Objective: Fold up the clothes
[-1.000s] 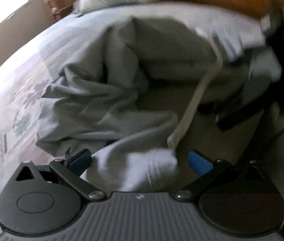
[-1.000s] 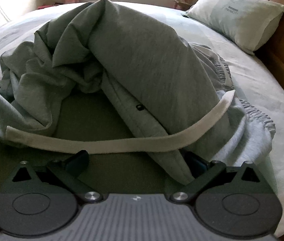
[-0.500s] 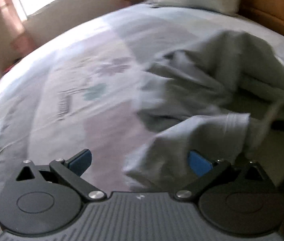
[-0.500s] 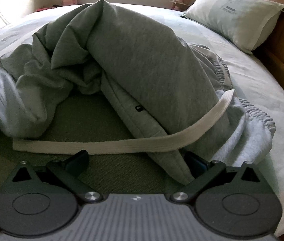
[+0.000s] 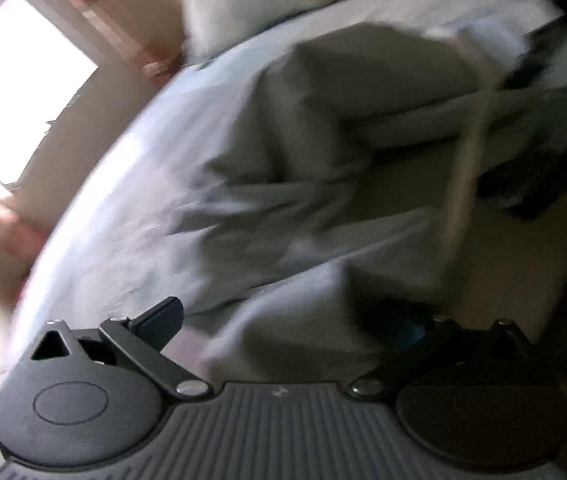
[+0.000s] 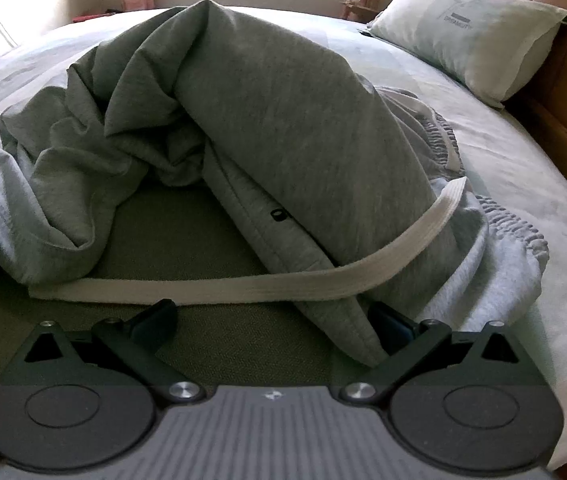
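We see grey pants (image 6: 267, 120) lying in a heap on the bed (image 6: 531, 184), with a white strap (image 6: 243, 290) across the front. Our right gripper (image 6: 273, 322) is spread wide, holding nothing. Our left gripper (image 5: 283, 320) is spread wide too, with grey cloth lying between its fingers.

Left claw (image 5: 287, 322) jaws spread wide, right claw (image 6: 273, 322) likewise

A crumpled grey garment (image 6: 267, 120) lies heaped on the bed (image 6: 523, 168), white drawstring (image 6: 243, 290) across it.
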Demonstrator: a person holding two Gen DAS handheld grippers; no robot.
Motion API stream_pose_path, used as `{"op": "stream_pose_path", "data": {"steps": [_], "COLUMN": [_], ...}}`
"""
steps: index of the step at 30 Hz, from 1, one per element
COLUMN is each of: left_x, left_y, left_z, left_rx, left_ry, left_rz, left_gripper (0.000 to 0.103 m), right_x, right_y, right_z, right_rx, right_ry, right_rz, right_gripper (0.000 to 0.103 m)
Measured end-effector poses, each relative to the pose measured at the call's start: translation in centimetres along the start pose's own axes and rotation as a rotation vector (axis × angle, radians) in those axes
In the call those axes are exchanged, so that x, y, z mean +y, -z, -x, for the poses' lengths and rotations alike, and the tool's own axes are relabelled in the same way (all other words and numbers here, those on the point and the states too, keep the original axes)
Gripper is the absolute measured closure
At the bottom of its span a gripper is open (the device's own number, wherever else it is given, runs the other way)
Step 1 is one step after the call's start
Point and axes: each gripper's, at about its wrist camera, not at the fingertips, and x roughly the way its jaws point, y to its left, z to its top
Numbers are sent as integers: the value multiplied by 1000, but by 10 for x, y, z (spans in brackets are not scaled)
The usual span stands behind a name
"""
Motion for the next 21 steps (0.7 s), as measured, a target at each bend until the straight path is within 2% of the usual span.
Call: {"op": "stream_pose_path", "data": {"steps": [2,3,5,6,9,11,15,19,21], "left_x": [14,20,28,27,14,19,57,103,112], "left_y": [4,4,1,-1,-7,-9,4,31,37], "left_z": [-3,-6,-10,-12,-25,-26,-16,-19,-19], "left_rx": [22,32,49,50,25,15,-3,43,43], "left_ry": [-64,-65,-11,32,75,14,-44,-60,-76], "left_rz": [48,83,132,118,34,43,163,271,313], "left_gripper": [1,1,1,1,1,1,1,1,1], "right_x": [0,1,0,1,3,2,-1,-7,-7], "right_y": [2,2,1,1,-2,-3,-4,-9,-11], "right_z": [1,1,-1,-1,1,6,20,24,25], "right_rx": [-7,-11,-13,-11,-1,-6,-31,-40,-39], "right_ry": [-2,-3,-1,1,9,8,-2,-34,-31], "right_rz": [-1,-3,-10,-14,-26,-38,-69,-165,-185], "right_gripper": [0,0,0,0,0,0,0,0,0]}}
